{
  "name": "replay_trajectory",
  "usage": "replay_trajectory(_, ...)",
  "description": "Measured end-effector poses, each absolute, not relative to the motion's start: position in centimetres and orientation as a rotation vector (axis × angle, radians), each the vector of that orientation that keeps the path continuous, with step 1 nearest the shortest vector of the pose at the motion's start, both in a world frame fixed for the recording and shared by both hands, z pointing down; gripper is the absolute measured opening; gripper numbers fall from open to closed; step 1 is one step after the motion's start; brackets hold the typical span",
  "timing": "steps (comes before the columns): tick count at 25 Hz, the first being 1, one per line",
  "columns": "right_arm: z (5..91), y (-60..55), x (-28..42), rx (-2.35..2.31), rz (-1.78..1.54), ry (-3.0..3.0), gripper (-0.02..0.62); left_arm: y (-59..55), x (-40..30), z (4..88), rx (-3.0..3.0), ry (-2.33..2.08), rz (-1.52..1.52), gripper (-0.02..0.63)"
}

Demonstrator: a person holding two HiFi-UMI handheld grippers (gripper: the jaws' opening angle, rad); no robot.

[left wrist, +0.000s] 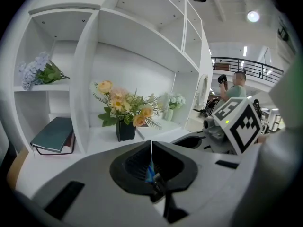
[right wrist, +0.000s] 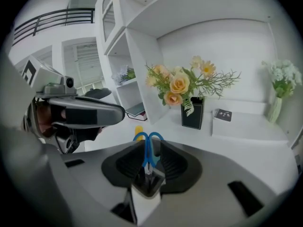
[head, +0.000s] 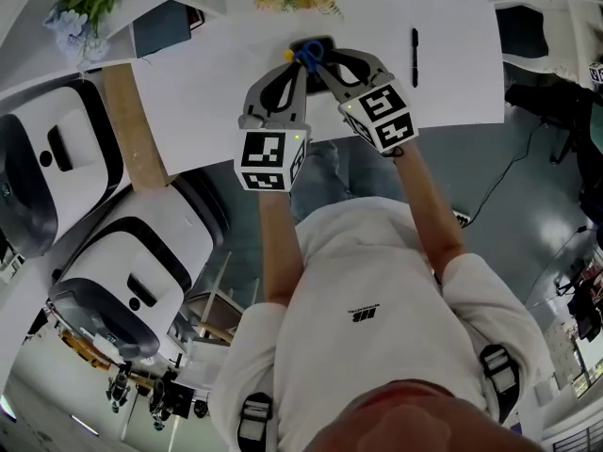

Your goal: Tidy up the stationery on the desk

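Scissors (right wrist: pixel 147 152) with blue handles sit between my right gripper's (right wrist: pixel 151 146) open jaws; my left gripper (left wrist: pixel 151 151) pinches them

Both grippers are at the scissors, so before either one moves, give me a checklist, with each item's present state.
1. Left gripper gripping the scissors: ok, its jaws are closed on a blue part.
2. Right gripper released: ok, its jaws stand apart with the blue handles upright between them.
3. Scissor blades shut: cannot tell, the blades are hidden.
4. Pen out of the way: ok, it lies on the desk, apart from both grippers on the right gripper's side.
5. Flower vase clear: ok, it stands farther back, apart from the scissors.
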State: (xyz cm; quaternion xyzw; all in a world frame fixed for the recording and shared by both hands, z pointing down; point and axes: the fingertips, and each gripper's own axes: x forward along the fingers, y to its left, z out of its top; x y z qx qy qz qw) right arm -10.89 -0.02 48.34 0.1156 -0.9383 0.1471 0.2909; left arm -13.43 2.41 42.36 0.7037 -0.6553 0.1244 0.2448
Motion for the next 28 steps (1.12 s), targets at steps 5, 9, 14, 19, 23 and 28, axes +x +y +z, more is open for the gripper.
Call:
replay_trajectory(5, 47.2, -1.9, -8.6, 0.392, 0.406, -2.521, 0.08, 0.7, -11.4, 42.6, 1.972, -1.74, 0.356, 0.0)
replay_trajectory(9, 47.1, -3.7, -6.3, 0.47, 0.425, -2.514, 0.079, -1.1, -9.3, 42.8, 2.028, -1.685, 0.37, 0.0)
replay_trajectory(14, 47.6, -6.1, -3.4, 0.559, 0.455, -2.492, 0.077, -3.5, -6.8, 43.2, 2.085, -1.619, 0.393, 0.0)
replay_trajectory(19, 49.0, -8.4, -0.4, 0.652, 0.5, -2.448, 0.075, -5.7, -4.2, 44.2, 2.135, -1.538, 0.416, 0.0)
replay_trajectory(23, 50.7, -10.2, 1.8, 0.716, 0.534, -2.413, 0.075, -7.4, -2.6, 45.1, 2.16, -1.486, 0.432, 0.0)
replay_trajectory(28, 52.4, -12.3, 4.0, 0.783, 0.566, -2.365, 0.074, -9.4, -0.8, 46.3, 2.185, -1.425, 0.444, 0.0)
